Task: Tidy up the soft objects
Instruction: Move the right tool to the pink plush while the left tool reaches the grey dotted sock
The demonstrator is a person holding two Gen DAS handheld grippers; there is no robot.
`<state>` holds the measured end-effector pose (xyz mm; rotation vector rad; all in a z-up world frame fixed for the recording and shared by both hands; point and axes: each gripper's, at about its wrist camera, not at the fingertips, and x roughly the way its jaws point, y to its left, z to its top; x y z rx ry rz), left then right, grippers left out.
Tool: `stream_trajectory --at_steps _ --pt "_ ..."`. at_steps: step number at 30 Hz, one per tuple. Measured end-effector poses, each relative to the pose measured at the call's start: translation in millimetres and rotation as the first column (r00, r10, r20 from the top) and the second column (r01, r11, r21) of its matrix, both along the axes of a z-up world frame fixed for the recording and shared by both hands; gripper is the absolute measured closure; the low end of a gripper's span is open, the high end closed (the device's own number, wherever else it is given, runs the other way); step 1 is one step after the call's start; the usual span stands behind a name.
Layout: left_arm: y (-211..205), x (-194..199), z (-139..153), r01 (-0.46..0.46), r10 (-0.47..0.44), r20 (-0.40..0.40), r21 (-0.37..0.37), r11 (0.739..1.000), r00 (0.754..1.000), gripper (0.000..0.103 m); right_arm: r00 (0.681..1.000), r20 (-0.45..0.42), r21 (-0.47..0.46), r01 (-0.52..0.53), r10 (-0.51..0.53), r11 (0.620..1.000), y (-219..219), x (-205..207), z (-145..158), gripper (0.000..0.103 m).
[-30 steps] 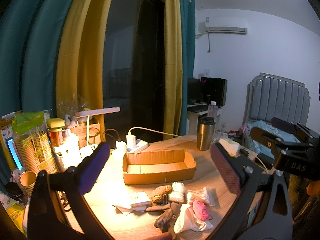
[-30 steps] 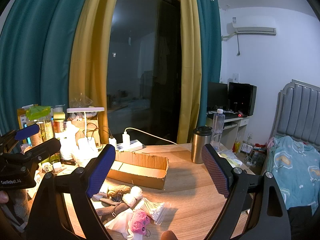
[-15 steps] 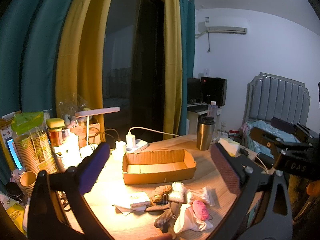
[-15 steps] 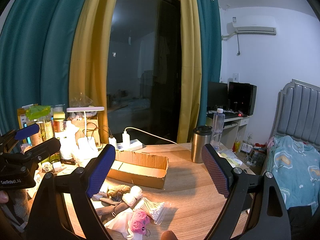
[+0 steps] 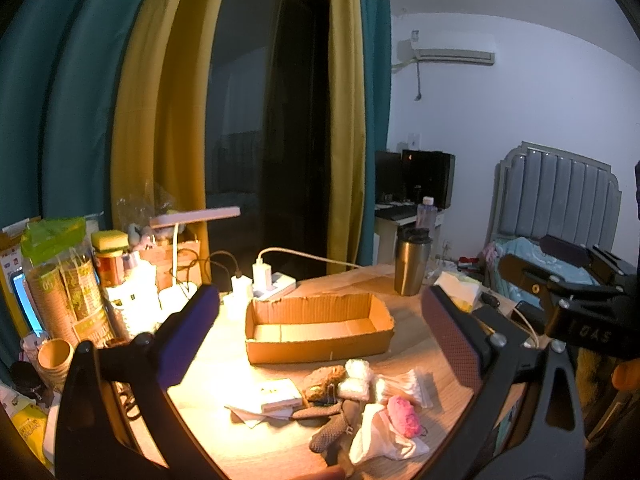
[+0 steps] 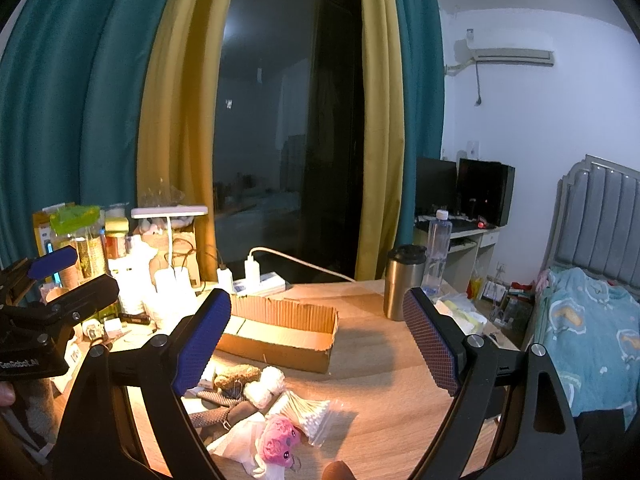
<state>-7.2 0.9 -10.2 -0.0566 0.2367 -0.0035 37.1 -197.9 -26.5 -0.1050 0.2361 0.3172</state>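
Wooden table [image 5: 416, 312], both tools unmoved, open

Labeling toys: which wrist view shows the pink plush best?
Right wrist view: the small pink plush octopus toy lies near the camera, with its face and keyring visible. In the left wrist view it is smaller, a featureless pink lump on the white cloth.

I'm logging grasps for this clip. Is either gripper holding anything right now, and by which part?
Nothing is held. The left gripper and right gripper are both open and empty above the table; the soft toys lie untouched.
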Motion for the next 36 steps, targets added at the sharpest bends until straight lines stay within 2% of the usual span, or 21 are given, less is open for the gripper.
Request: stream_trajectory --at_steps 9,18,25,36 --pt "12 25 -37 -0.02 0.018 -0.104 -0.022 1.0 0.994 0.001 0.993 -0.114 -0.036 0.008 -0.012 0.999 5 42 -47 0.013" --pt "18 58 -84 -0.031 0.022 -0.234 -0.034 0.999 0.972 0.001 0.968 -0.251 -0.068 -0.001 -0.016 0.998 7 82 -92 0.013" --pt "13 82 -121 -0.013 0.001 -0.338 -0.033 0.999 0.941 0.001 0.936 -0.352 -0.086 -0.021 -0.011 0.996 13 113 -133 0.013" --pt "-1 110 -177 0.015 -0.015 -0.501 -0.005 1.0 0.865 0.002 0.875 -0.48 -0.054 -0.107 0.068 0.993 20 127 -178 0.013"
